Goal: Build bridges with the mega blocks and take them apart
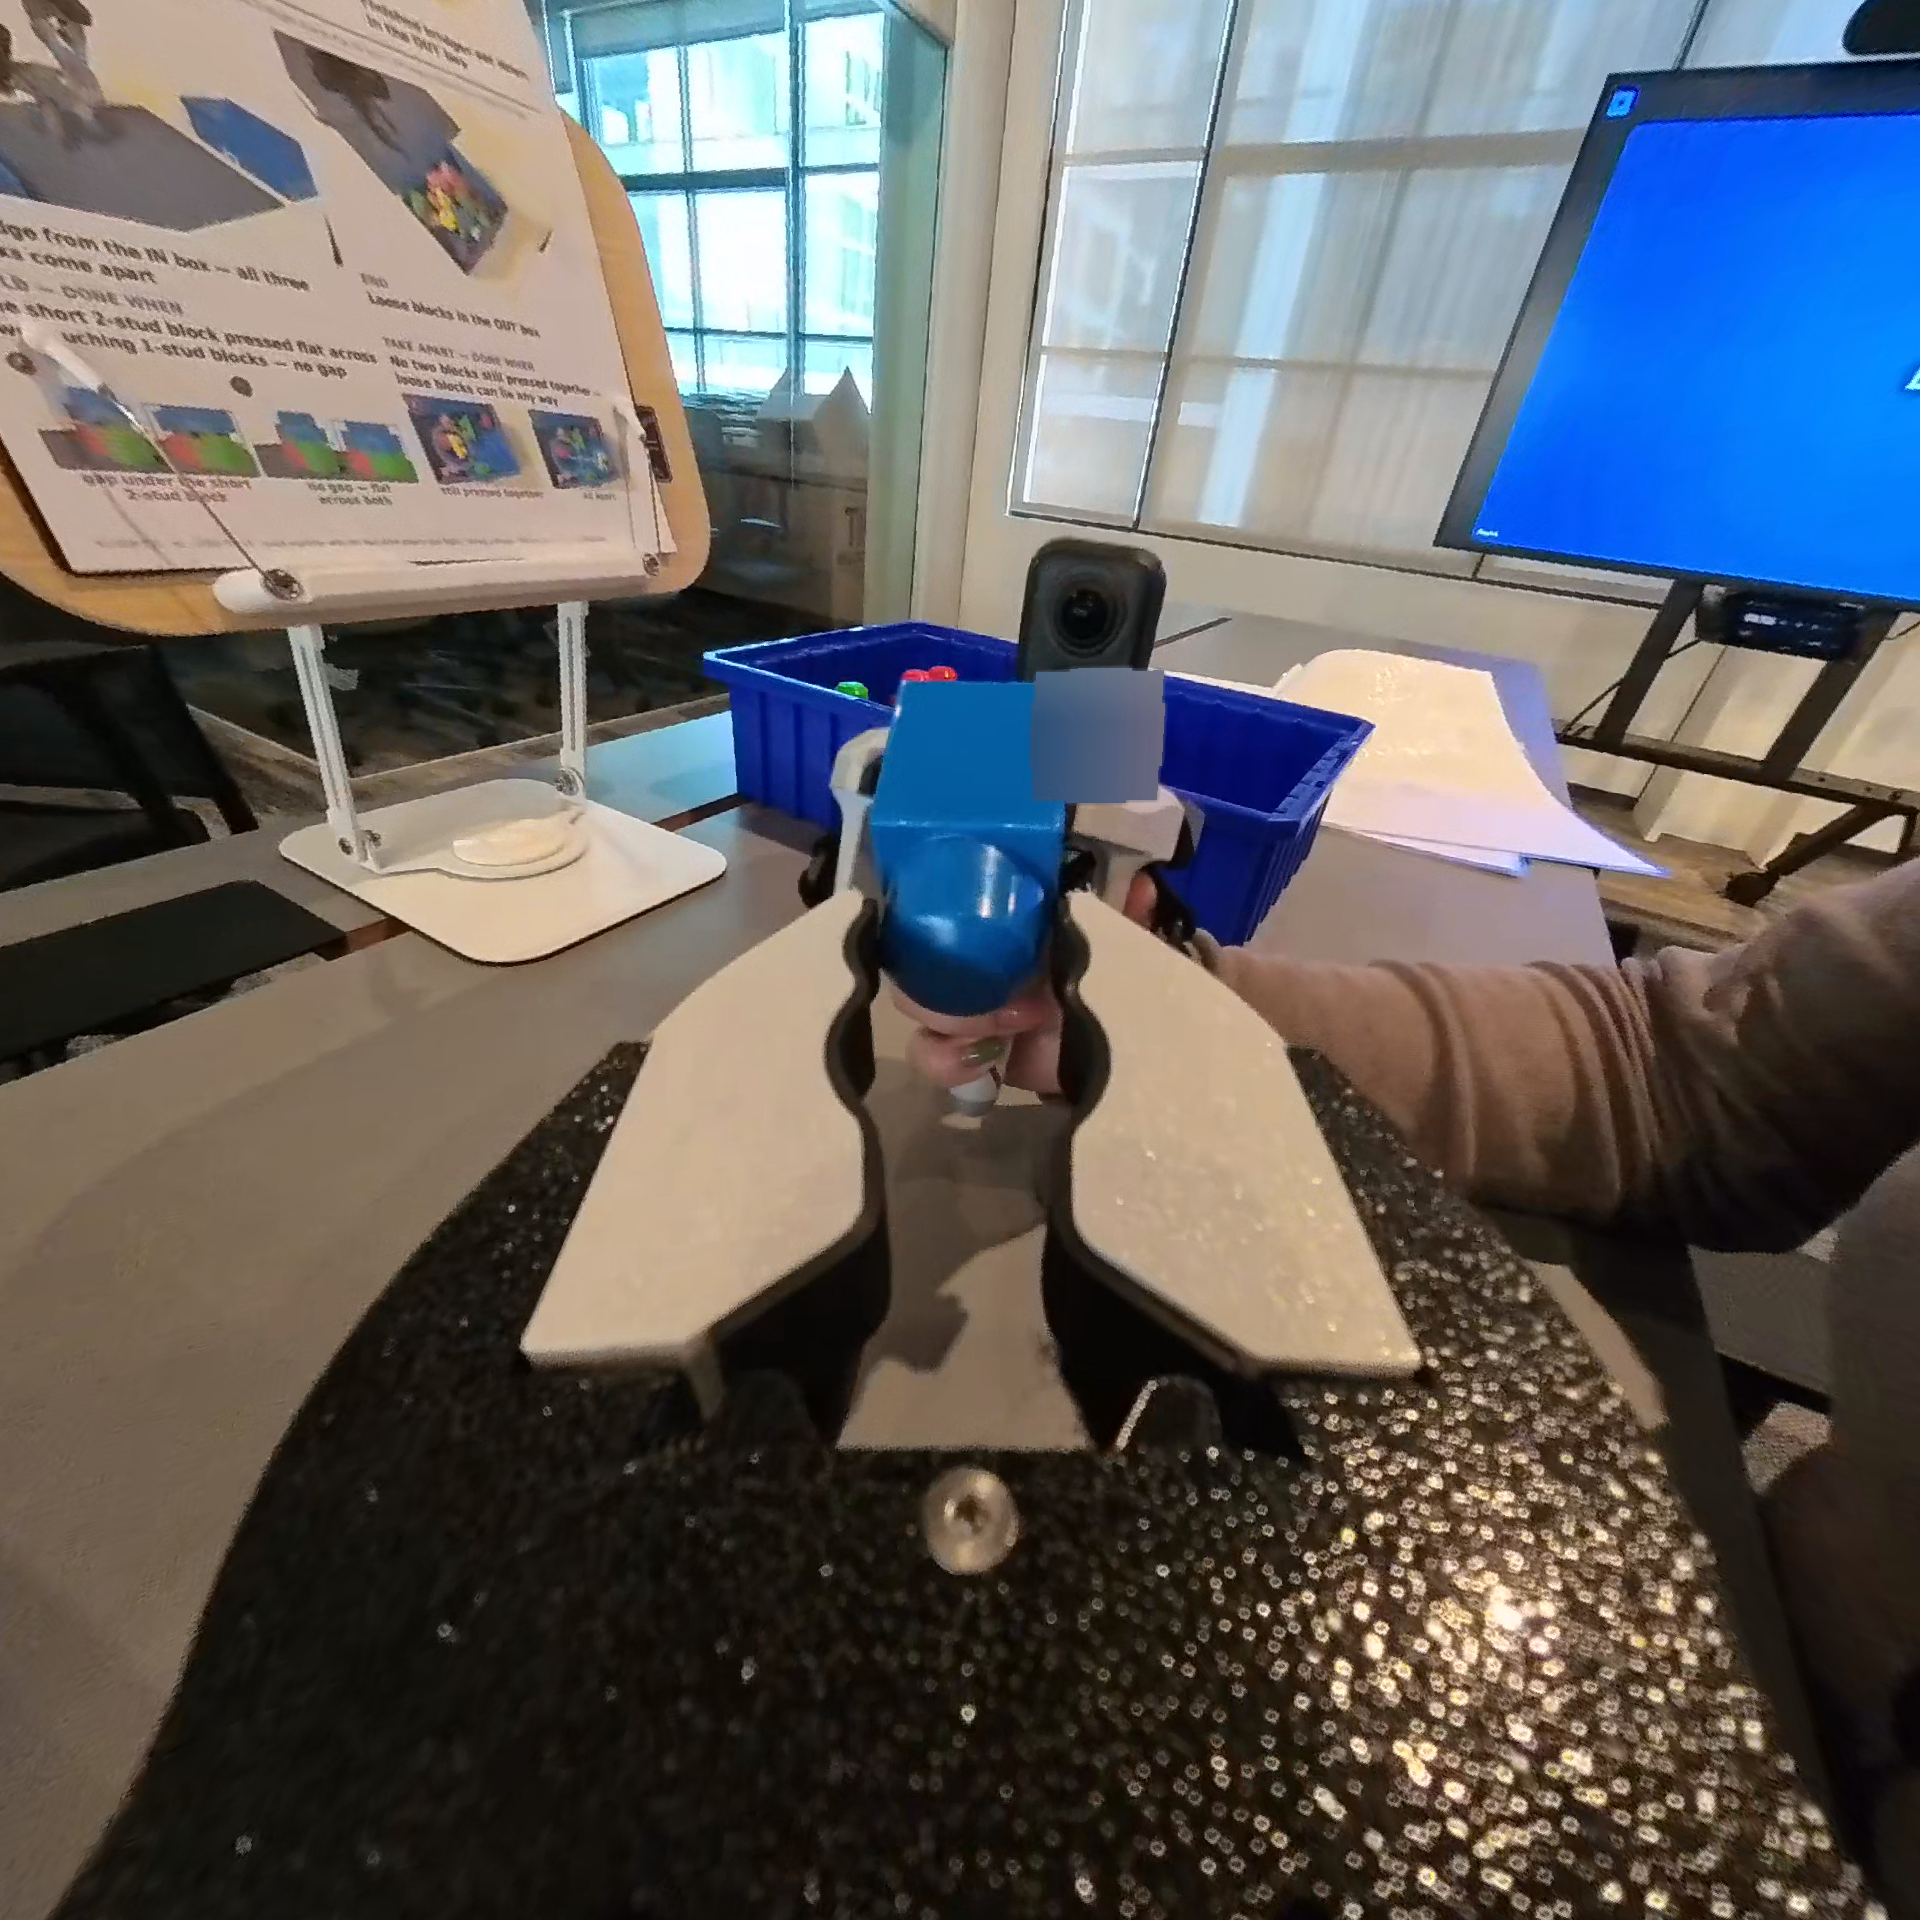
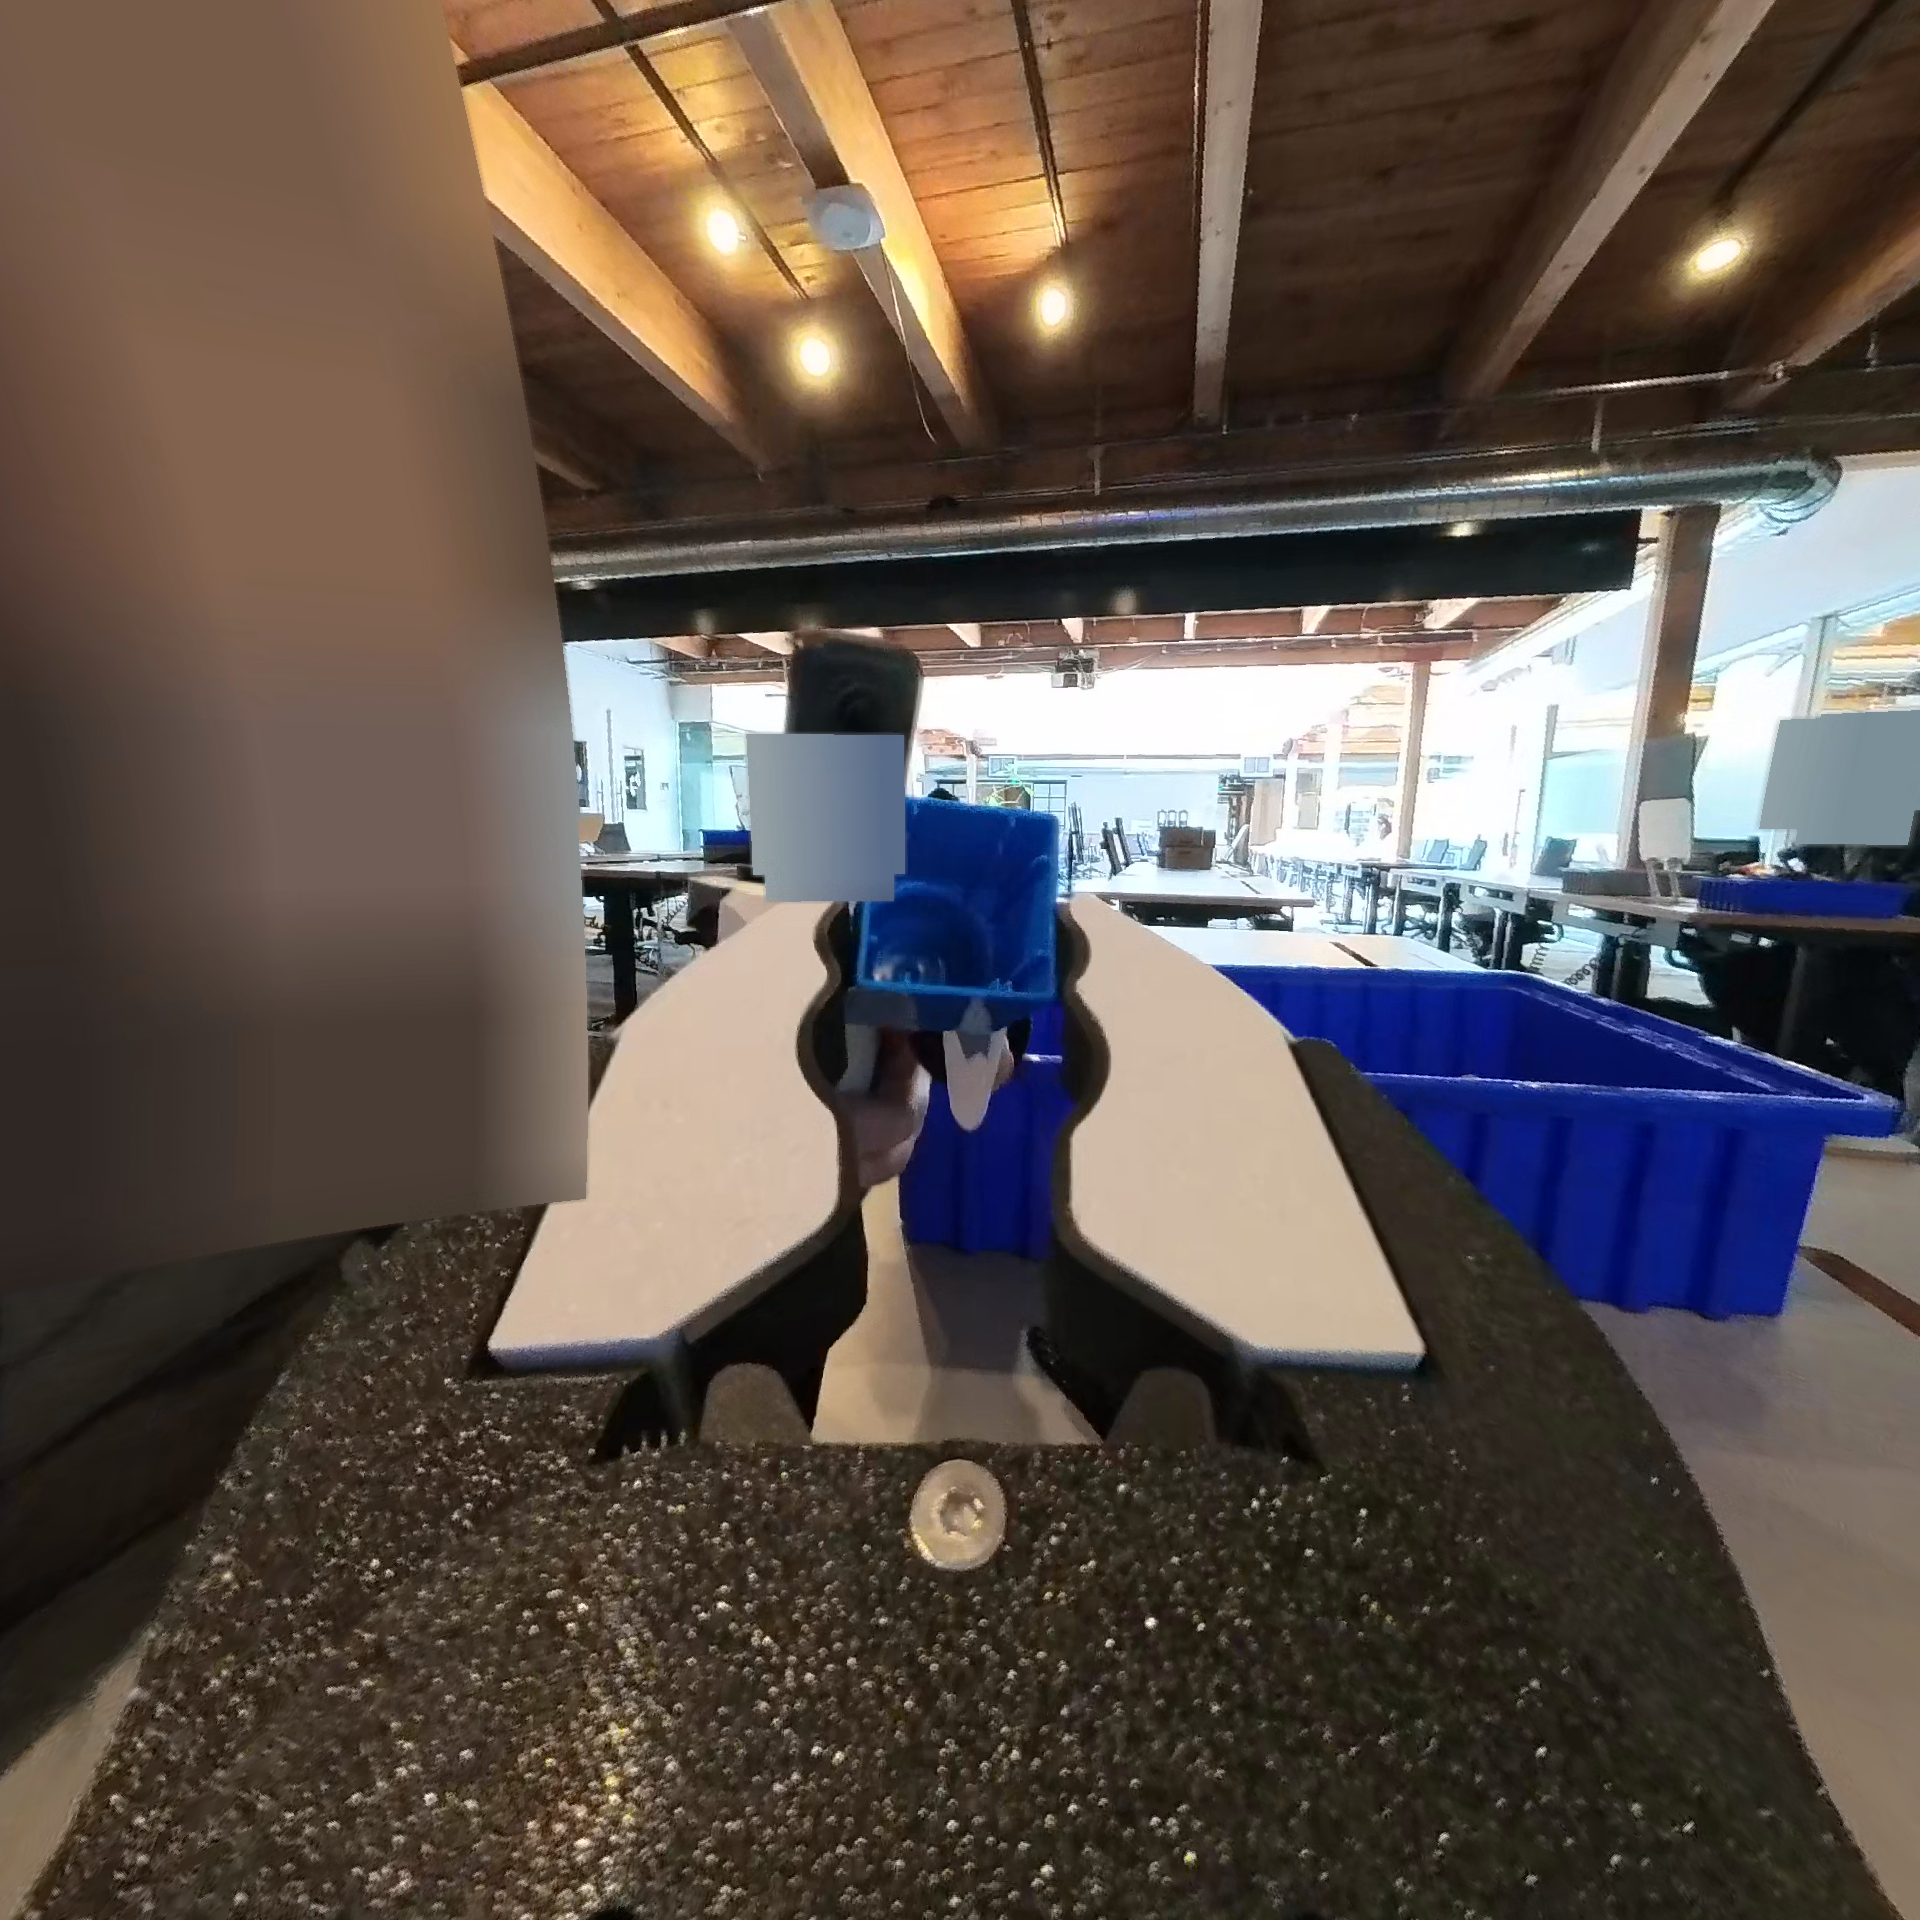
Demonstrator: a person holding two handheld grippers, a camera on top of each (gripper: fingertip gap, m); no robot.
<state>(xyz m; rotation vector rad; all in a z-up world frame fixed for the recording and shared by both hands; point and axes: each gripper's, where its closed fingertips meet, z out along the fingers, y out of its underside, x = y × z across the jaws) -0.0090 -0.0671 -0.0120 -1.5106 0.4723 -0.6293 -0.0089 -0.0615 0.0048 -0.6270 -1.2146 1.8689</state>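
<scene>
Our right gripper clamps a blue block between its white fingers, the block's hollow underside turned toward our camera. Beyond the block we see the left gripper facing ours, its black camera rising above the block and a hand showing beneath; whether it also grips the block we cannot tell. A blue bin sits on the pale table to the right, just behind our fingers, with rows of desks stretching away under a wooden ceiling.
</scene>
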